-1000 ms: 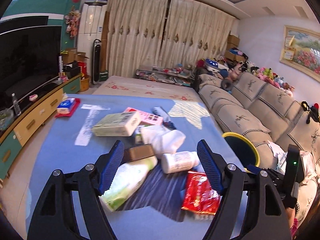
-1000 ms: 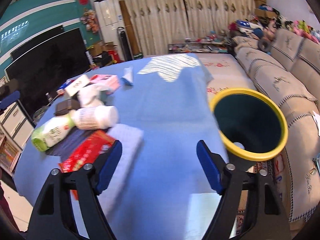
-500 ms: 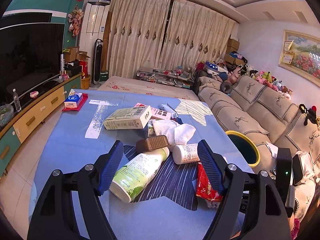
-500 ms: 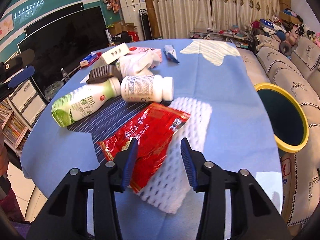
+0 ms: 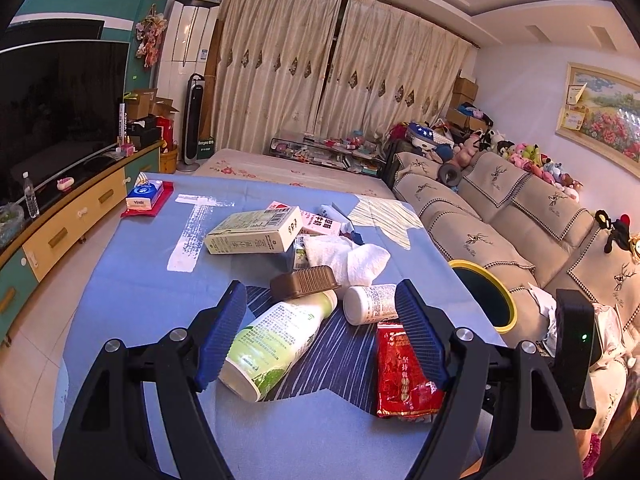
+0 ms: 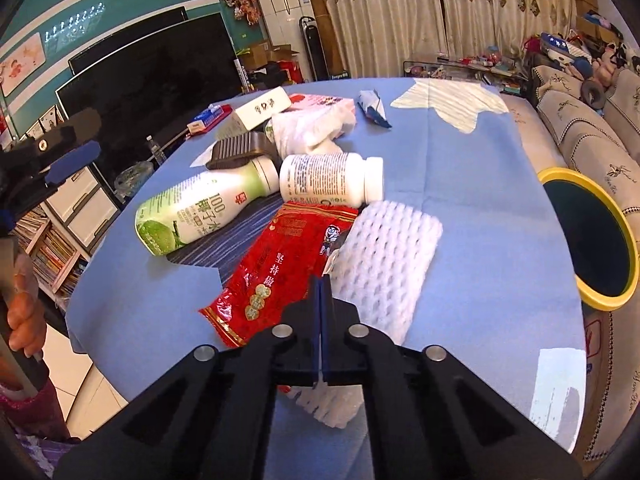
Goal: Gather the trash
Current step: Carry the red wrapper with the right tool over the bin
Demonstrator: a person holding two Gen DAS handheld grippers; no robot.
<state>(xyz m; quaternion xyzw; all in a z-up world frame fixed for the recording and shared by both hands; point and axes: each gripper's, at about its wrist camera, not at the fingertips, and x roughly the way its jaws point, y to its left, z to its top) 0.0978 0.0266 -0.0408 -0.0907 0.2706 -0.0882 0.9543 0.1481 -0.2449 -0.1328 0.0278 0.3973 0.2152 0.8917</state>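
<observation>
Trash lies piled on the blue tablecloth (image 6: pixel 480 184): a red snack packet (image 6: pixel 288 264), a white foam net (image 6: pixel 384 264), a white pill bottle (image 6: pixel 328 178) and a green drink bottle (image 6: pixel 200 212). My right gripper (image 6: pixel 321 280) is shut, its tips pinching the red packet's right edge where it overlaps the net. The packet still rests on the cloth. My left gripper (image 5: pixel 320 296) hangs open above the green bottle (image 5: pixel 276 344) and pill bottle (image 5: pixel 370 304), gripping nothing. The red packet (image 5: pixel 400 376) lies by its right finger.
A yellow-rimmed bin (image 6: pixel 588 236) stands beside the table's right edge, against the sofa (image 5: pixel 500 216). Farther back lie a brown tray (image 5: pixel 304 282), crumpled tissue (image 5: pixel 352 258), cartons (image 5: pixel 256 232) and a tissue pack (image 5: pixel 144 196). A person's hand (image 6: pixel 20 312) holds the left gripper's handle.
My right gripper swung left from the bin to the red packet, and its jaws went from wide open to shut. The left gripper stayed open and drew back slightly.
</observation>
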